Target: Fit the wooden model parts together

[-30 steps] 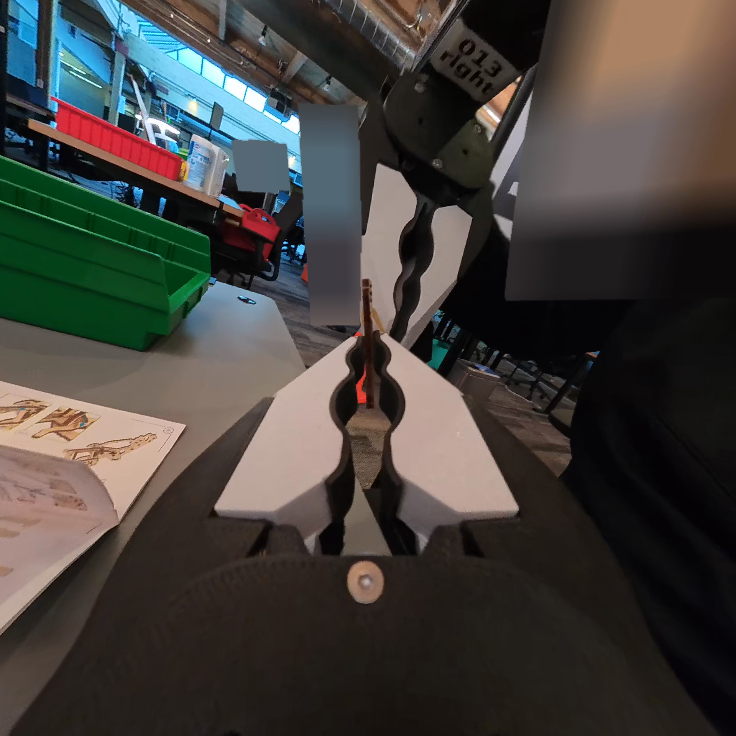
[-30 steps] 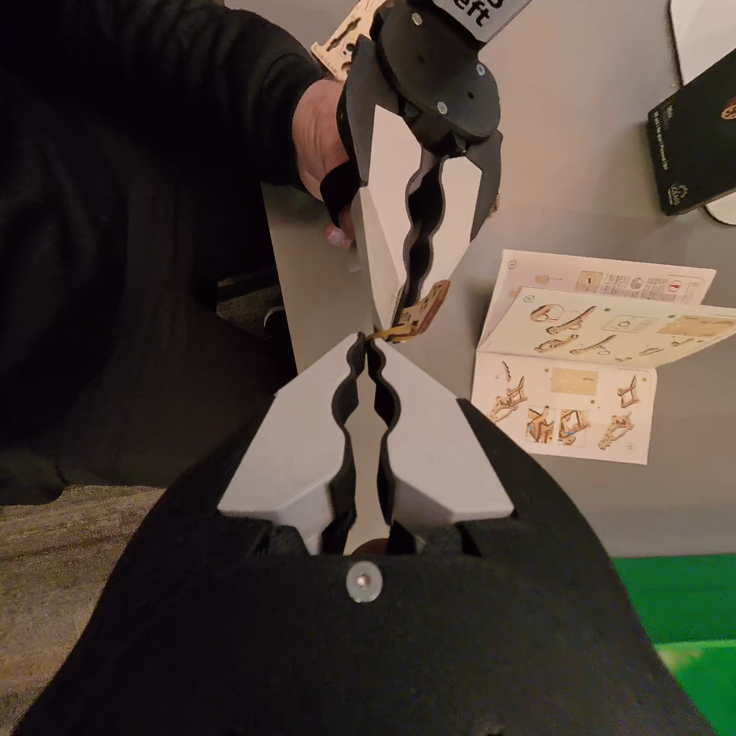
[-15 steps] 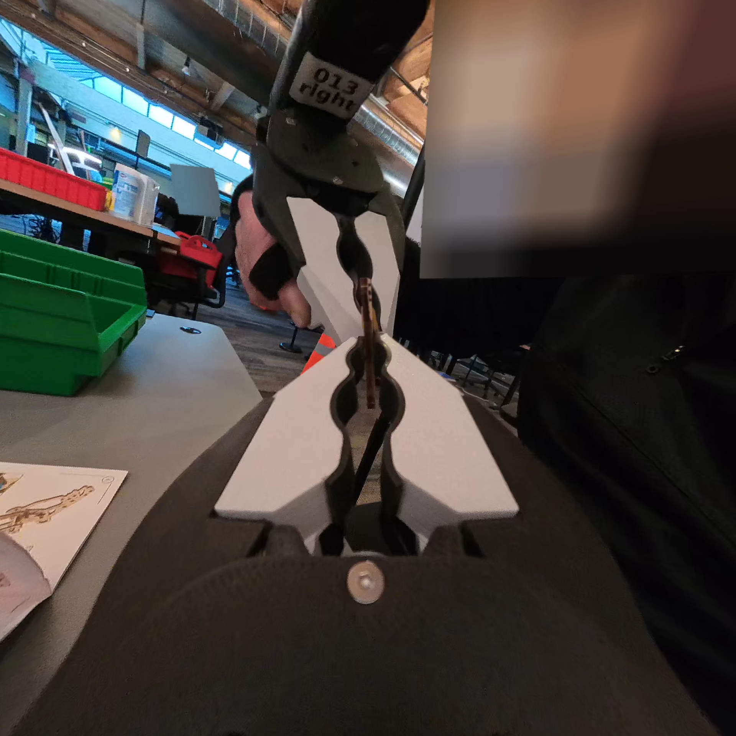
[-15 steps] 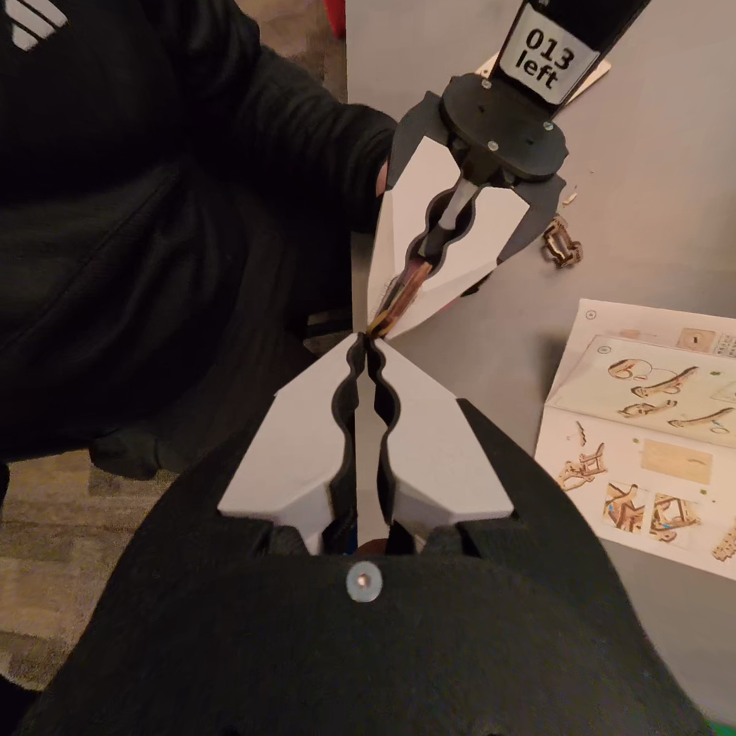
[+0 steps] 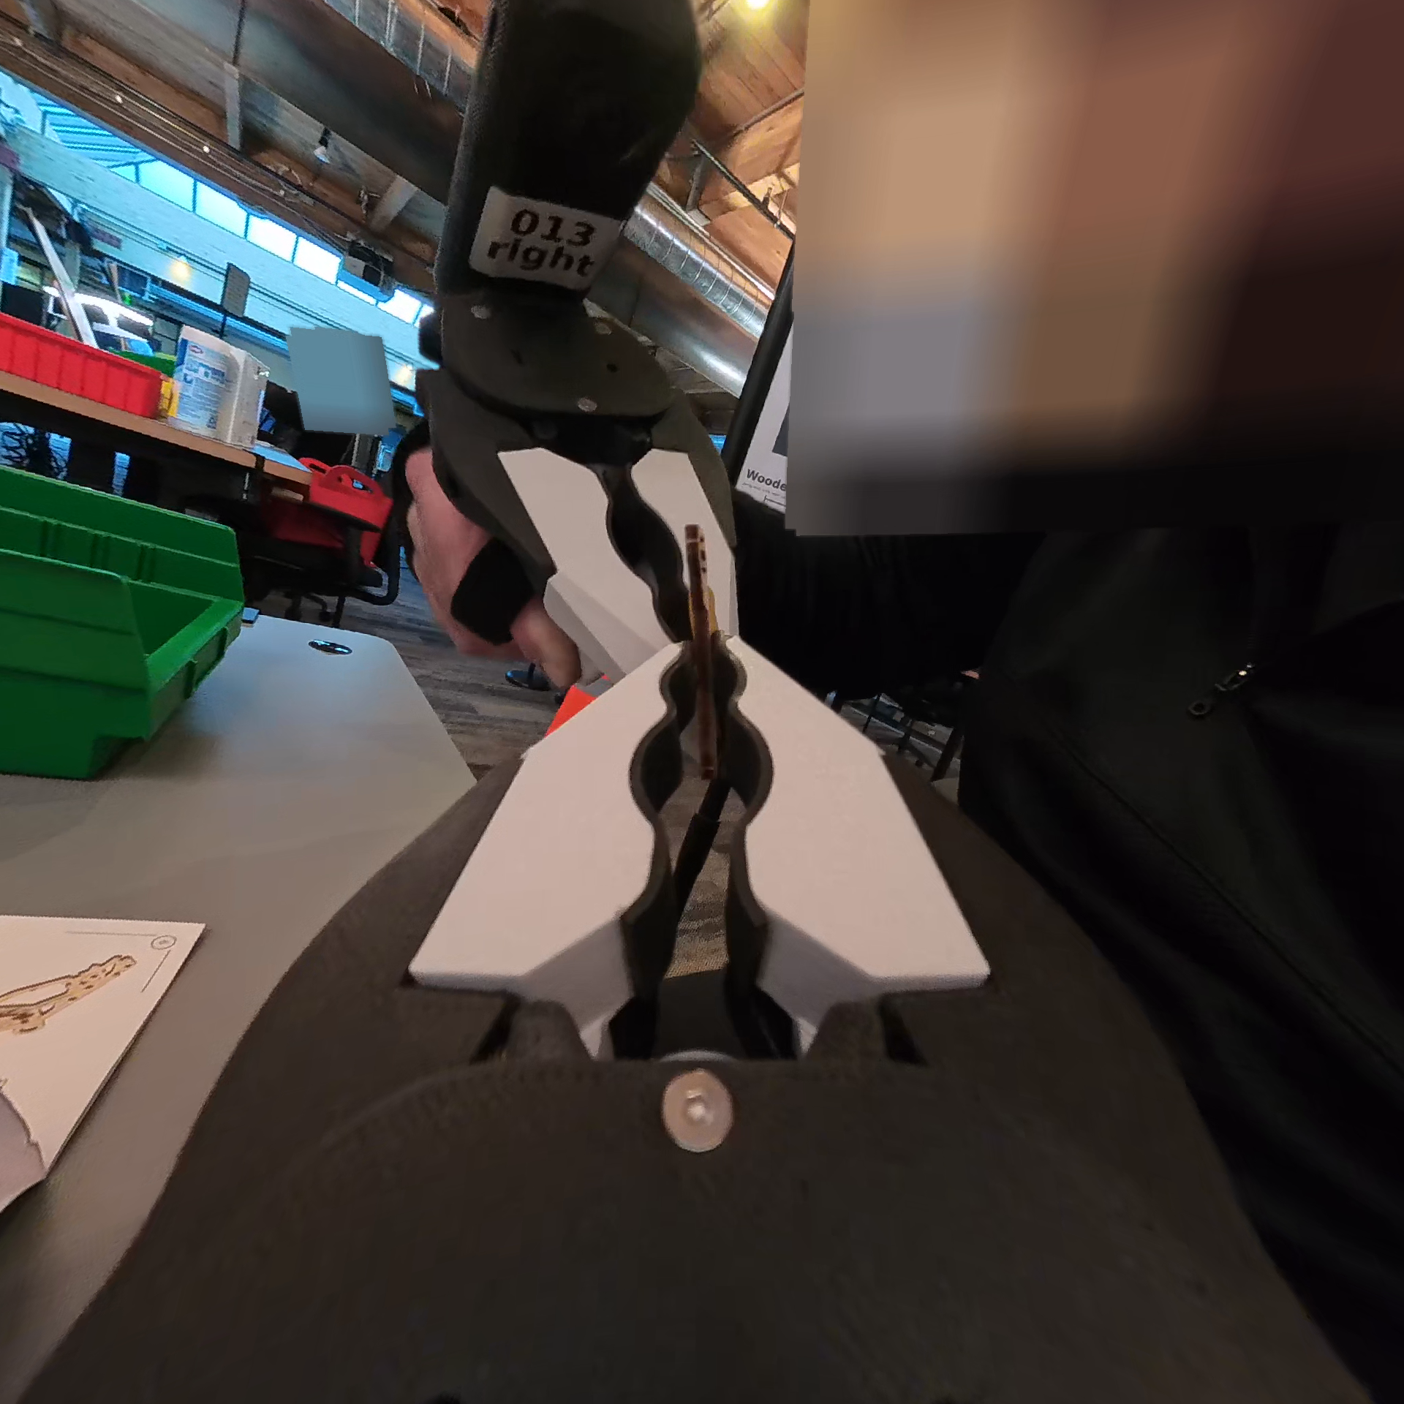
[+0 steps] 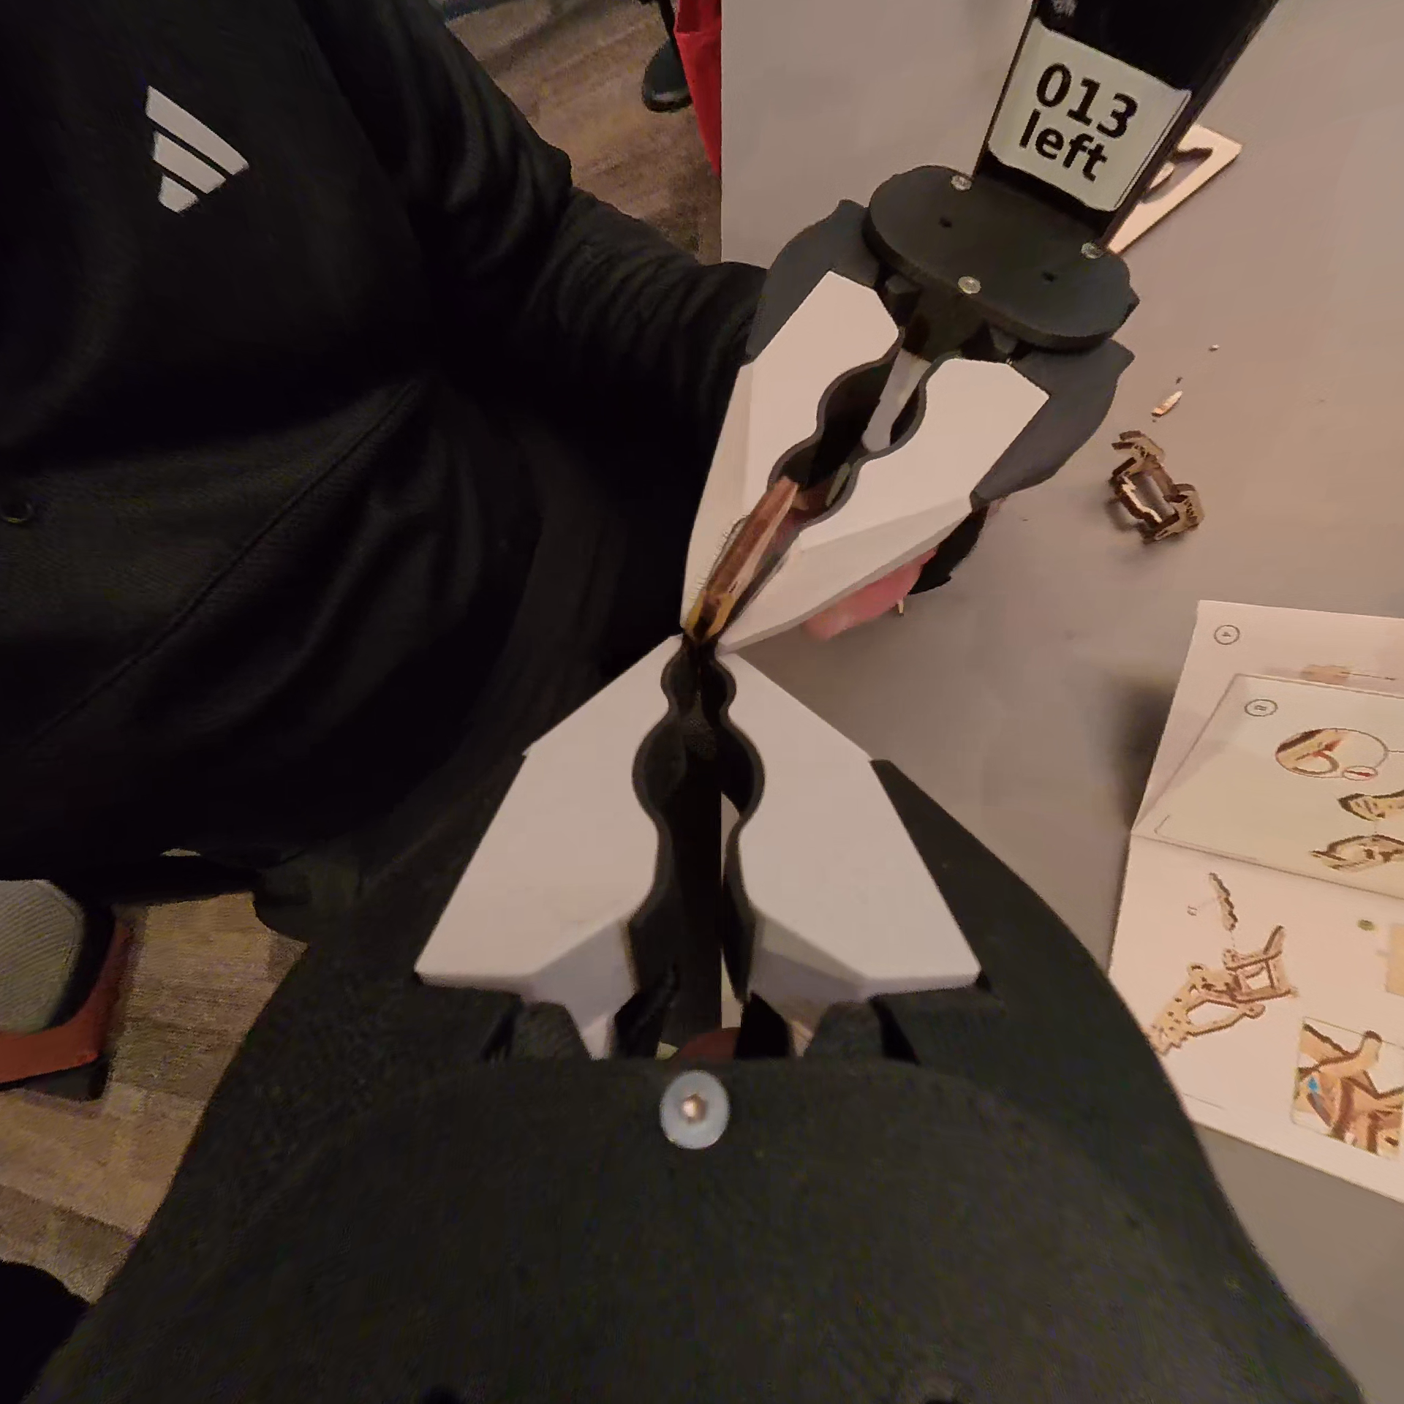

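My left gripper (image 5: 703, 646) is shut on a thin flat wooden part (image 5: 700, 668), seen edge-on and sticking up past its fingertips. In the right wrist view the left gripper (image 6: 718, 619) holds this brown part (image 6: 752, 547) pointing down-left. My right gripper (image 6: 699, 659) is shut, and its tips pinch a small thin wooden piece (image 6: 699, 634) right at the end of that part. In the left wrist view the right gripper (image 5: 680, 627) comes down from above and meets the part tip to tip. Both are held in the air off the grey table's (image 6: 988, 684) near edge.
An open instruction sheet (image 6: 1253, 874) lies on the table and also shows in the left wrist view (image 5: 76, 1010). A partly built wooden assembly (image 6: 1151, 486) and a cut-out wooden sheet (image 6: 1185, 175) lie farther off. A green bin (image 5: 114, 646) stands left. A person in a black jacket (image 6: 266, 456) is close. The tips of both grippers are at nearly the same place.
Both grippers have stayed shut on their pieces and tip to tip. The right gripper has swung from behind the left to above it, and the pair has shifted off the table's edge.
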Motion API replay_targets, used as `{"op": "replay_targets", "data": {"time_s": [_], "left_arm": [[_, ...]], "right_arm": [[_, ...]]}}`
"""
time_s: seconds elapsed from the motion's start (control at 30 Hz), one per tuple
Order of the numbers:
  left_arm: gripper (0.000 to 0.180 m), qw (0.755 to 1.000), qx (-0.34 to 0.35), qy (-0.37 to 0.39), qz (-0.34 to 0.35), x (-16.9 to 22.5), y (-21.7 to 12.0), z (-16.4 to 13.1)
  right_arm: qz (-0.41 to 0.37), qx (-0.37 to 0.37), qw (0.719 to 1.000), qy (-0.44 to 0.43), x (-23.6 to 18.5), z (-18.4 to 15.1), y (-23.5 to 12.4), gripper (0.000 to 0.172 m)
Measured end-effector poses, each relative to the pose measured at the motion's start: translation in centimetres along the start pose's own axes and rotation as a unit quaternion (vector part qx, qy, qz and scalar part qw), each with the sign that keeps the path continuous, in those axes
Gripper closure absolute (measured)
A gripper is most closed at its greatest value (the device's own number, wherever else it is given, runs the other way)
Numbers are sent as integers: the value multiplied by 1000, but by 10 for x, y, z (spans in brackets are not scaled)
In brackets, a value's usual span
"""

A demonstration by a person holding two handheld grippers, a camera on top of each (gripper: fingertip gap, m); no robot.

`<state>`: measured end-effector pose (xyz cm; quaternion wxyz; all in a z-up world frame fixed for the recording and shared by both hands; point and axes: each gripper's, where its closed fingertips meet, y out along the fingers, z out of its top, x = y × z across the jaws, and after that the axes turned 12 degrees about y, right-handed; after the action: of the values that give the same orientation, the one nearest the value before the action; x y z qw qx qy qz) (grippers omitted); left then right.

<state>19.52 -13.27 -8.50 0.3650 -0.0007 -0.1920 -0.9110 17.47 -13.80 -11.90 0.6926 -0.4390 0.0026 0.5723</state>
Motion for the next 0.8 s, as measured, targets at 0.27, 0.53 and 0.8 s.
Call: {"op": "replay_targets", "data": {"time_s": [0.27,0.53,0.8], "left_arm": [[180,1000,14,2,-11,5,0,4],[179,1000,21,1,-10,4,-2,7],[179,1000,29,-6,9,-3,-6,9]], "right_arm": [[52,26,998,17,-6,5,3,172],[80,51,995,31,-7,9,6,172],[30,66,997,34,3,13,7,172]]}}
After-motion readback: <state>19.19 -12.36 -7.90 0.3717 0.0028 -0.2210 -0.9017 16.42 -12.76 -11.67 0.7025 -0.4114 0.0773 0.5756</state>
